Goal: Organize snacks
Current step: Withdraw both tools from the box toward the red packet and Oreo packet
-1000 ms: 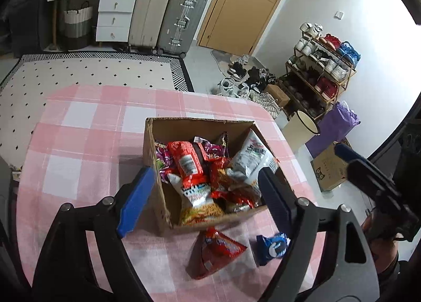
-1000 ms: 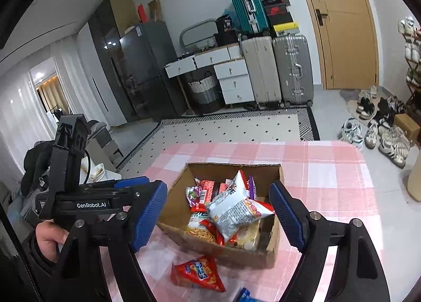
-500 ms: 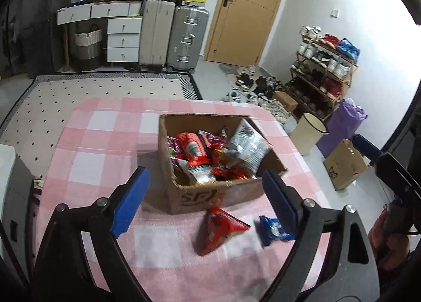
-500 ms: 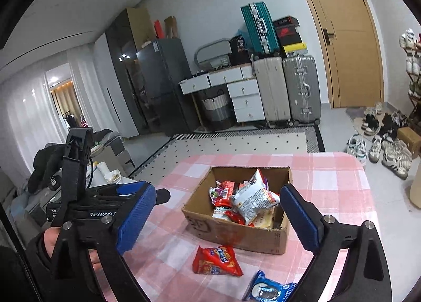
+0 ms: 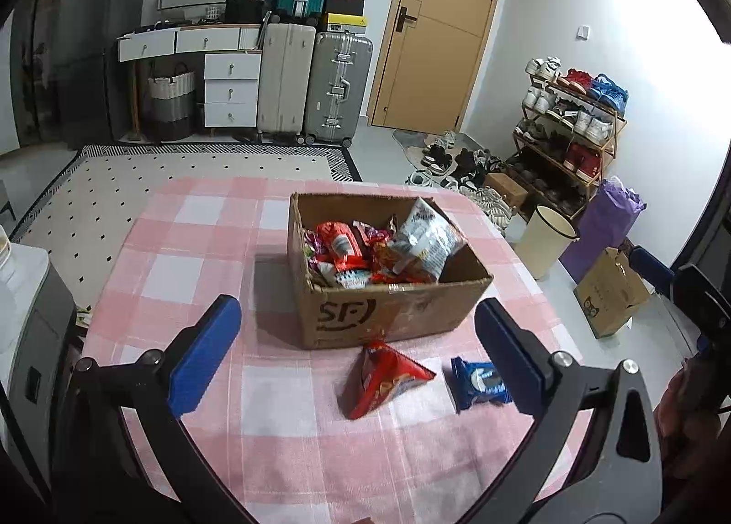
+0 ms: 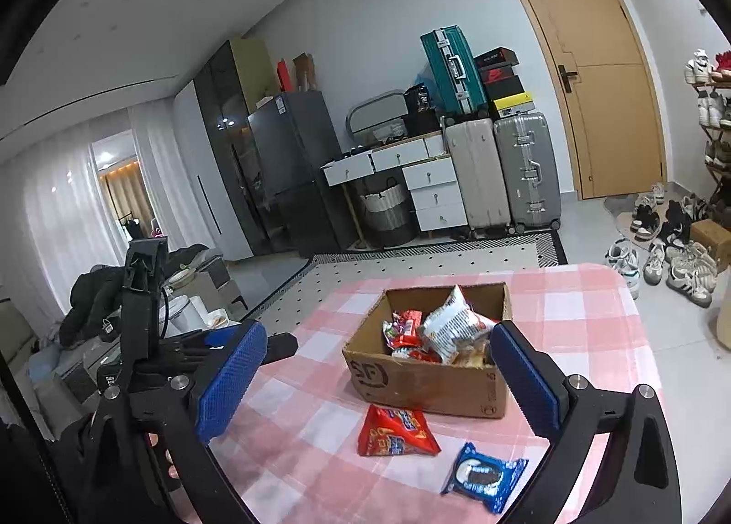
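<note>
The snacks mostly sit in the cardboard box point(image 5: 388, 268) on the pink checked counter point(image 5: 192, 259), heaped to its rim with a white bag point(image 5: 427, 240) leaning at the top; two are outside it, a red triangular packet point(image 5: 386, 380) lying just in front of the box's printed side and a blue cookie packet point(image 5: 479, 384) near it, a little farther from the box. Over the last second both cameras have pulled back and up from the box: it looked large and close between the jaws, and now it sits well ahead with the two loose packets fully in sight. That suggests a fresh approach is being lined up, probably for one of the loose packets, with most of the sorting done. The left gripper point(image 5: 356, 350) has its jaws wide and holds nothing; the right gripper point(image 6: 379, 382) is likewise wide and empty. The left view looks down into the box and catches a sliver of the right gripper beyond the box's right side; the right view shows the left gripper's body beside the counter and the box's right side panel.
</note>
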Demonstrator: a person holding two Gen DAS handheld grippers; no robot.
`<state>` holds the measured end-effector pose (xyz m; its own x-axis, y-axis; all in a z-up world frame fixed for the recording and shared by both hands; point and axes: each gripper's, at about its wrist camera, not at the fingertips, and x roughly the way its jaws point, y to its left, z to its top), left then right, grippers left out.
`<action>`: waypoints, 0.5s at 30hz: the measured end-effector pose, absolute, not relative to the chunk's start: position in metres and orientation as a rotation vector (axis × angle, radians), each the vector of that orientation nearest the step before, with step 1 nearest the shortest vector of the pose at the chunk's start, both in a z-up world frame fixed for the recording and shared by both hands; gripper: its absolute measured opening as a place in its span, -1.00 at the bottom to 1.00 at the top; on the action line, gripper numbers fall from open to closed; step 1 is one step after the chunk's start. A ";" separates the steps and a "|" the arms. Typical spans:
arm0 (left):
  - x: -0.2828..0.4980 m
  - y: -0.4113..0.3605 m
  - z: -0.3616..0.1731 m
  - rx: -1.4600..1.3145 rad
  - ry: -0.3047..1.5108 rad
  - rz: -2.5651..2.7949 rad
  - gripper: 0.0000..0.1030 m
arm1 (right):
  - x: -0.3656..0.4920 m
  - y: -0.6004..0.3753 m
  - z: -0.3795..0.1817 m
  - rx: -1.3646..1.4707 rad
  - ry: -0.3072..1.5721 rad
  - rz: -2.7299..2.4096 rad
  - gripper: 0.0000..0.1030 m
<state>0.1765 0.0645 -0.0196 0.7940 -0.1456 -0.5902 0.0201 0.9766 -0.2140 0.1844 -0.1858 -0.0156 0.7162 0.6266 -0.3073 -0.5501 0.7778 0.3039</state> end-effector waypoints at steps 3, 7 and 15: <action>0.169 0.062 -0.029 -0.198 0.656 -0.090 0.98 | 0.179 -0.194 -0.026 0.235 0.428 0.644 0.95; 0.163 0.054 -0.045 -0.190 0.683 -0.106 0.97 | 0.175 -0.201 -0.045 0.246 0.465 0.618 0.95; 0.151 0.046 -0.078 -0.189 0.697 -0.118 0.97 | 0.179 -0.202 -0.091 0.208 0.569 0.562 0.95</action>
<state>0.1508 0.0463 -0.0779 0.7614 -0.1704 -0.6255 0.0447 0.9763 -0.2116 0.1792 -0.2025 -0.0905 0.6977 0.5563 -0.4514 -0.4445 0.8303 0.3362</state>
